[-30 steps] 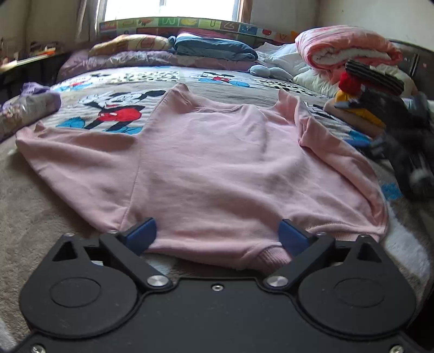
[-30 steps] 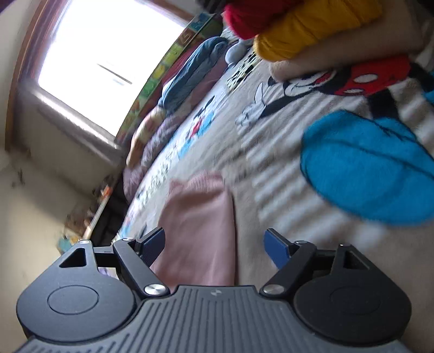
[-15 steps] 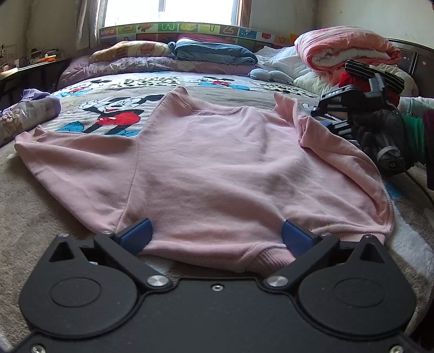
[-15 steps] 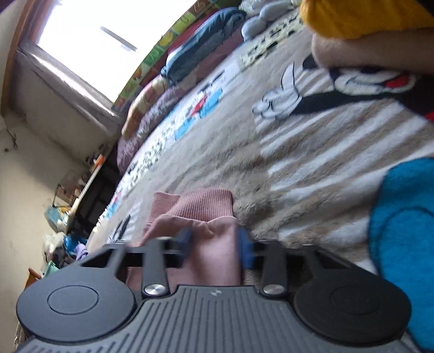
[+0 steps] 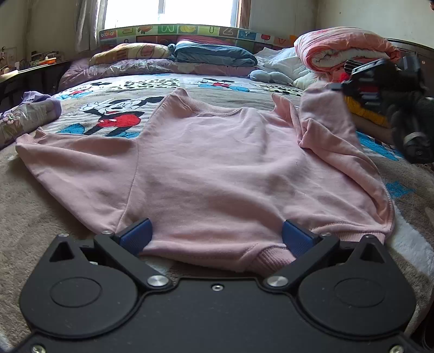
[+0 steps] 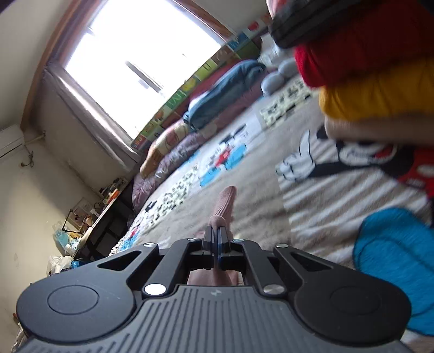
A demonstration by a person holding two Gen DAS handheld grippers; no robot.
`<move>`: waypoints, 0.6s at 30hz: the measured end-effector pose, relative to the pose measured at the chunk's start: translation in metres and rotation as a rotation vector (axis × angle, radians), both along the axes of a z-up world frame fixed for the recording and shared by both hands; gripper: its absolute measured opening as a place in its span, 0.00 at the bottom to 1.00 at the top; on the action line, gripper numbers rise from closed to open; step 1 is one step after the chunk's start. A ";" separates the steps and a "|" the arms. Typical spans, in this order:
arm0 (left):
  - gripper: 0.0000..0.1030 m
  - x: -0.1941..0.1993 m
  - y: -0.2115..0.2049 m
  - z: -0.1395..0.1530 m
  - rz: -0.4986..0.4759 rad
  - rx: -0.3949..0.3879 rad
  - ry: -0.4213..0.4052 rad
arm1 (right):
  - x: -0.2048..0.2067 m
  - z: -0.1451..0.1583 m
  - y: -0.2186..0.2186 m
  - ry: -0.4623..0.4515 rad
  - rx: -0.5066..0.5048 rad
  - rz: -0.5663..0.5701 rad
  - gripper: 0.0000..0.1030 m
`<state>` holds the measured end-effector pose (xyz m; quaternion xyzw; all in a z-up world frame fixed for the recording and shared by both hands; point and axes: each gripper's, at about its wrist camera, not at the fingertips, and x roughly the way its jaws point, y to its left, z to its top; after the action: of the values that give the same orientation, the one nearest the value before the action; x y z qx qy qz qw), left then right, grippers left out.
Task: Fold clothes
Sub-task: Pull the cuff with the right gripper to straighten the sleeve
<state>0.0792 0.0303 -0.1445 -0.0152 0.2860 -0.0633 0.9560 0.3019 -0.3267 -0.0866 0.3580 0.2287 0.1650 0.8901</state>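
Right gripper [image 6: 217, 245] had just closed, its jaws pinching the ribbed cuff of the pink sweatshirt [image 5: 217, 168] and holding that sleeve off the cartoon-print blanket [image 5: 114, 114]. Left gripper [image 5: 215, 235] stood spread wide at the sweatshirt's hem, its pads over the fabric without pinching it. Sweatshirt body lay flat on the blanket; beyond it were pillows [image 5: 214, 54] below a bright window [image 5: 171, 12].

A cartoon-mouse blanket [image 5: 114, 116] covers the bed ahead of the tongs. Beyond them, pillows [image 5: 211, 55] line a colourful headboard [image 5: 173, 28] under a bright window [image 6: 141, 65]. To the right, a rolled pink quilt [image 5: 344, 49] sits above red and yellow folded clothes [image 6: 379, 89].
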 end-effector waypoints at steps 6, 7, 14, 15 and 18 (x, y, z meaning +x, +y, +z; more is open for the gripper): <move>0.99 0.000 0.001 -0.001 0.001 0.003 -0.002 | -0.042 0.024 -0.036 -0.060 -0.001 -0.084 0.04; 0.99 0.000 0.001 -0.001 0.001 0.005 -0.002 | -0.050 0.027 -0.042 -0.067 0.000 -0.103 0.04; 0.99 -0.001 -0.001 -0.001 0.004 0.014 -0.008 | -0.105 0.014 -0.095 -0.061 0.011 -0.253 0.04; 0.99 -0.001 -0.001 -0.002 0.005 0.016 -0.009 | -0.111 0.011 -0.102 -0.056 0.011 -0.275 0.04; 0.99 -0.002 -0.002 -0.002 0.006 0.020 -0.012 | -0.126 -0.005 -0.122 -0.026 0.025 -0.331 0.04</move>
<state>0.0775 0.0282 -0.1465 -0.0064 0.2809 -0.0574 0.9580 0.1754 -0.4482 -0.0912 0.3995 0.1529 0.0238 0.9036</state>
